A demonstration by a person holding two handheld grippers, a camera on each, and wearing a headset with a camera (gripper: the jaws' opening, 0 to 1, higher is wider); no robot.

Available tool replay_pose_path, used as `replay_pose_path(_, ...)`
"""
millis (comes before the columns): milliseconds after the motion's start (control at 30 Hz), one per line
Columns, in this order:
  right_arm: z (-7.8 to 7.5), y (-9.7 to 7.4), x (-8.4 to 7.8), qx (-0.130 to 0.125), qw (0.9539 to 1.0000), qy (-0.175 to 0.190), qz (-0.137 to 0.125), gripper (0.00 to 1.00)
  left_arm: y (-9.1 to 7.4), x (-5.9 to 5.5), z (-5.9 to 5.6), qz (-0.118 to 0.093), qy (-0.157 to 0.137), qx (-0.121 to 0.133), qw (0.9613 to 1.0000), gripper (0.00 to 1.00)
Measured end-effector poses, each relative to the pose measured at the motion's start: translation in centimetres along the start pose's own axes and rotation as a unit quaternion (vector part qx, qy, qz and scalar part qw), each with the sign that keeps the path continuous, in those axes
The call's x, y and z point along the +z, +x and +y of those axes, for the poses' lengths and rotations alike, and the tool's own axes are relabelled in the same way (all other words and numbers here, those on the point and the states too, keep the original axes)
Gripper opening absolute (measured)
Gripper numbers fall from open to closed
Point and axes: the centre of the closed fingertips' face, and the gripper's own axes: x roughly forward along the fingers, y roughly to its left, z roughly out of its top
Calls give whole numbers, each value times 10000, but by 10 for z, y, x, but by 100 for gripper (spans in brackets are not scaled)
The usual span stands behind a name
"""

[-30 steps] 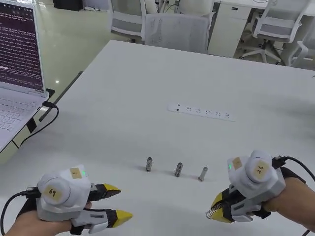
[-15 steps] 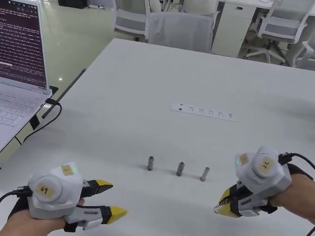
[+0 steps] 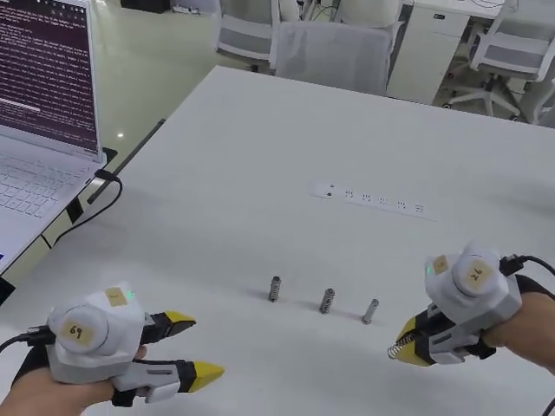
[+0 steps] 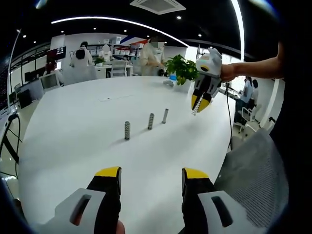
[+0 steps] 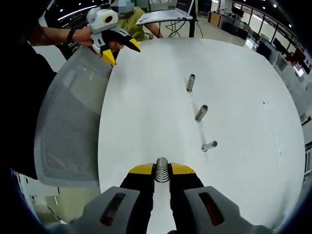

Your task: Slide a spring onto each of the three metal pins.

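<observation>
Three short metal pins stand in a row on the white table. The left pin point(image 3: 275, 289) and the middle pin point(image 3: 327, 301) each carry a spring; the right pin point(image 3: 370, 311) looks bare. My right gripper point(image 3: 406, 347) hovers to the right of that pin, shut on a small spring point(image 5: 162, 170) whose coil pokes out between the yellow tips. My left gripper point(image 3: 192, 349) stands open near the table's front left, with nothing between its fingers. The left gripper view has the pins point(image 4: 148, 122) ahead and the right gripper point(image 4: 200, 106) above them.
A white power strip point(image 3: 371, 200) lies beyond the pins. An open laptop point(image 3: 42, 104) sits at the far left with a black cable point(image 3: 97, 198) trailing along the table's edge. Office chairs point(image 3: 329, 52) stand behind the table, and a grey mesh chair point(image 5: 68, 117) at the near edge.
My right gripper has lifted slightly with the spring and now sits a little further right of the bare pin. The head camera has shifted. The left gripper has barely moved.
</observation>
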Motion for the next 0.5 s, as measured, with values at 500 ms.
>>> replay_pose_path(500,-36,0,3,-124,9996,-159,175,8,-7,-6,3,-22,-167,104,9998,45)
